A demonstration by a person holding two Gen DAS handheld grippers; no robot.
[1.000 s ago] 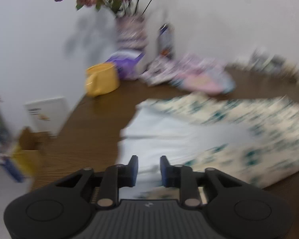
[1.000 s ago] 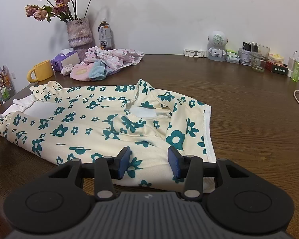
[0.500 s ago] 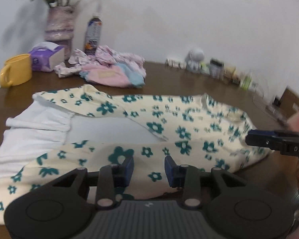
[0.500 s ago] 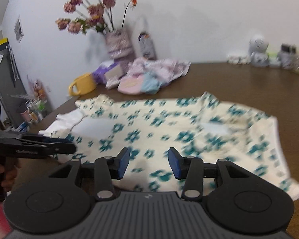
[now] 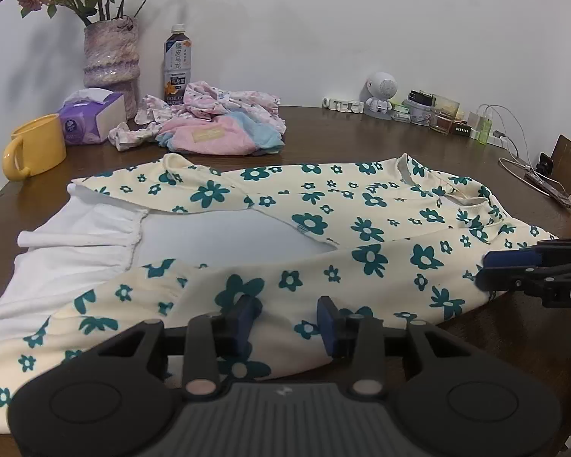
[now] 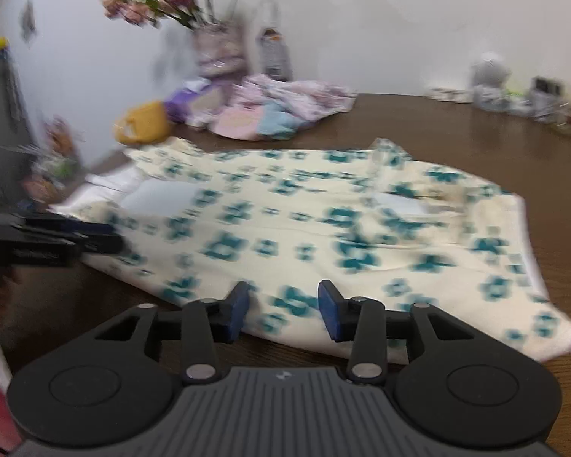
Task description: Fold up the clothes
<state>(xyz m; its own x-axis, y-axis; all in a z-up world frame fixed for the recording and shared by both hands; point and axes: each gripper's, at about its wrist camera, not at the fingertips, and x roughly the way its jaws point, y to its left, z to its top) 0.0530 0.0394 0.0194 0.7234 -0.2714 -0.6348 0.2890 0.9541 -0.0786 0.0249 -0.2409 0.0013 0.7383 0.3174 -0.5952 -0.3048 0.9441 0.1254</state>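
Since a moment ago, the left gripper (image 5: 288, 320) is sitting lower over the dress (image 5: 323, 228), jaws spread; the right gripper (image 6: 283, 304), also spread, is hovering at its near hem, bare table (image 6: 476, 144) lying open rightward

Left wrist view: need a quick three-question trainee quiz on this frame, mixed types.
1. True or false: the left gripper is shut on the cream garment with teal flowers.
2. Which stands nearest the yellow ceramic mug? A) purple tissue box B) white round-headed robot figure C) plastic tea bottle
3. Fill in: the white ruffled hem lies toward the ____ of the left wrist view.

Key: 1 false; 2 A; 3 left.
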